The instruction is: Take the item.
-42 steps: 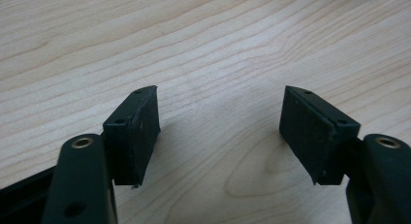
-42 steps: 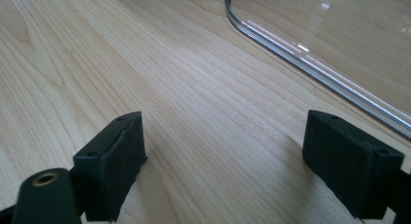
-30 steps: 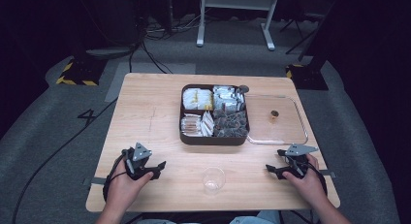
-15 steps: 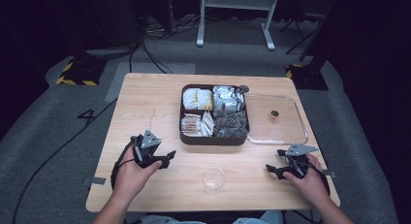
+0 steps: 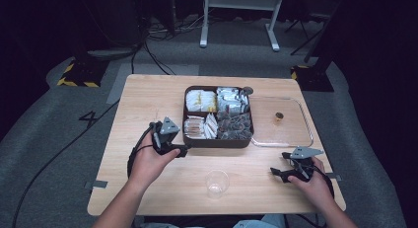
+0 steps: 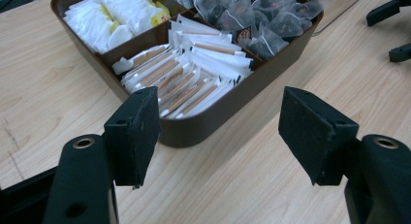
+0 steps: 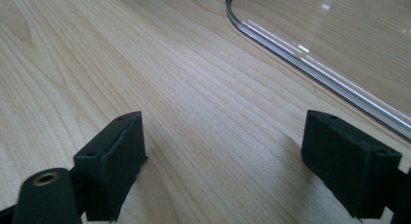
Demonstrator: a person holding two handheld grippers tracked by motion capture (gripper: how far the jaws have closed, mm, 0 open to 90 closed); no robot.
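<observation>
Sachets in white paper with brown stripes [image 6: 186,81] lay fanned in the near-left compartment of the dark brown four-part plastic box [image 6: 220,120], which sat mid-table with its transparent lid [image 5: 281,123] flat beside it on the right. And the left gripper [image 6: 220,132] hung just off the box's near wall, jaws standing well apart with nothing between them, aimed straight at that stack!

To do this one well, I'd say the hand needed to lift over the rim, tip the jaws down, and pinch a single sachet by its raised end rather than rake the whole fan. Narrowing the jaws before descending would help, since the packets overlap and a wide bite likely takes several.

Meanwhile the right gripper [image 7: 223,156] rested low on the wood, jaws also spread wide and empty, near the lid's curved edge. A small clear plastic cup [image 5: 217,181] waited at the near edge, between the two hands.

The pale wooden tabletop [image 5: 148,99] looked smooth and uncluttered. Around it lay grey carpet, loose cables, yellow-and-black striped floor markers and a white metal stand in a dim room.
</observation>
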